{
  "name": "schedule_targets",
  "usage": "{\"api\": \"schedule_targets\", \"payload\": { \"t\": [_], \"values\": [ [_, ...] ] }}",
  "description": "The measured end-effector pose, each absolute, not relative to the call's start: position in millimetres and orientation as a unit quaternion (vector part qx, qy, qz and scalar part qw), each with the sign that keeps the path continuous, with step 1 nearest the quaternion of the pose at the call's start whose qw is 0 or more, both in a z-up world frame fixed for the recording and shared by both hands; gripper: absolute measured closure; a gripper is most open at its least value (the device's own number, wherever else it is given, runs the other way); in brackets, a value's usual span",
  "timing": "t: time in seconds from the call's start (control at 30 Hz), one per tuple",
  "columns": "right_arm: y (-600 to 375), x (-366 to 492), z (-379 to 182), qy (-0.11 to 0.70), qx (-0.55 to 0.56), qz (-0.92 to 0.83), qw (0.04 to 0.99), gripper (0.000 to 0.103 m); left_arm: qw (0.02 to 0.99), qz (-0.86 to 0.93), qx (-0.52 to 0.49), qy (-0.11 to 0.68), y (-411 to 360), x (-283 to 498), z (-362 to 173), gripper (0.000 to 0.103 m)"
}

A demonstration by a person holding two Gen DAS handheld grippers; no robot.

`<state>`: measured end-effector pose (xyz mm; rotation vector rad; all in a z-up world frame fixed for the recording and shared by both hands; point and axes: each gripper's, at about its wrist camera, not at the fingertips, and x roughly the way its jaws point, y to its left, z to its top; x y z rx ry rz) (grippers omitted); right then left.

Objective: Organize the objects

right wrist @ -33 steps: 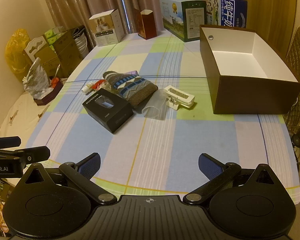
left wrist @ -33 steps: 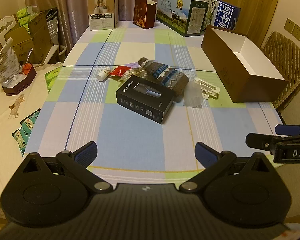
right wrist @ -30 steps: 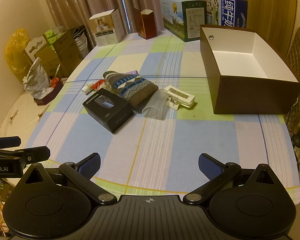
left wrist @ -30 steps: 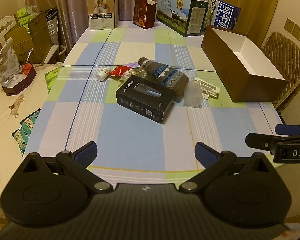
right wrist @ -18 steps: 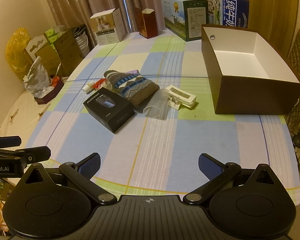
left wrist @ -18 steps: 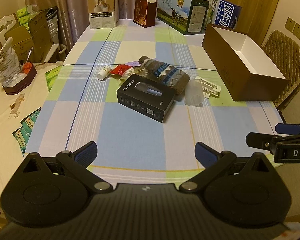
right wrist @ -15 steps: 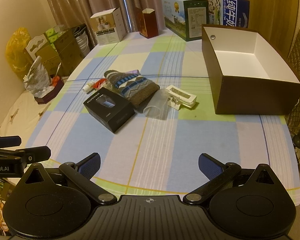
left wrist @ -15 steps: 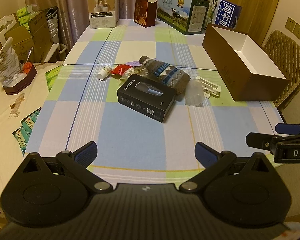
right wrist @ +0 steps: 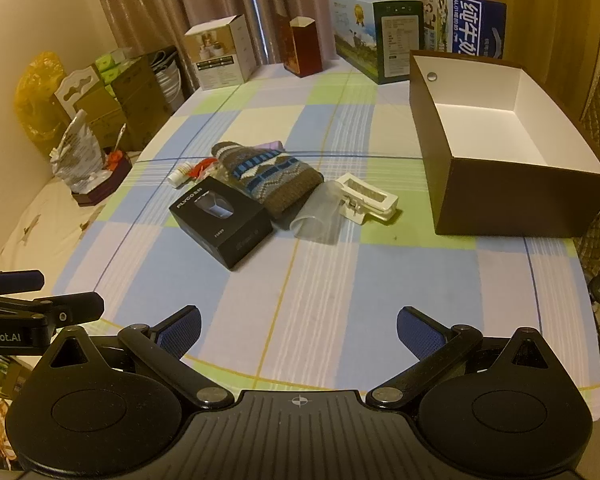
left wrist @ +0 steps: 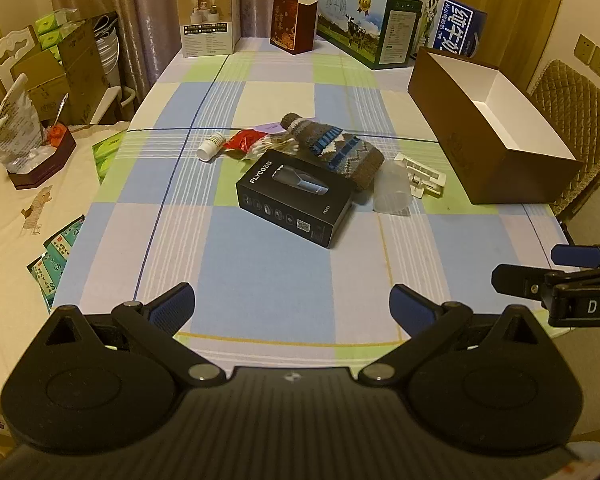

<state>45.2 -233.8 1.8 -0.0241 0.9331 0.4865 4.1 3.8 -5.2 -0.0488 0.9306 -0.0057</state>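
Nearest the cameras, the left gripper hung over the near edge of the table with its jaws spread wide and nothing between them; the right gripper sat beside it, equally wide and empty. Each showed at the edge of the other's view.

Further in, on the checked tablecloth, a black FLYCO box lay flat and turned at an angle. Just behind it and touching it lay a knitted brown pouch with blue and white bands. To the right of the box a clear plastic cup lay on its side, next to a white plastic clip. Left of the pouch were a small white bottle on its side, a red packet and a bundle of cotton swabs, close together.

On the right stood an open brown box with a white interior, empty, well apart from the cluster.

At the far end stood a white carton, a dark red carton and two milk cartons
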Motion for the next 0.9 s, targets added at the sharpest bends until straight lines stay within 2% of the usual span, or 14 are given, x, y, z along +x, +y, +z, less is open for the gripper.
{"api": "schedule_targets", "payload": {
  "t": [0.9],
  "values": [
    [-238.5,60.2,1.7,0.448,-0.016,0.239,0.861,0.002,0.890,0.004,-0.024,0.455,-7.3,21.2,-3.7,0.001]
  ]
}}
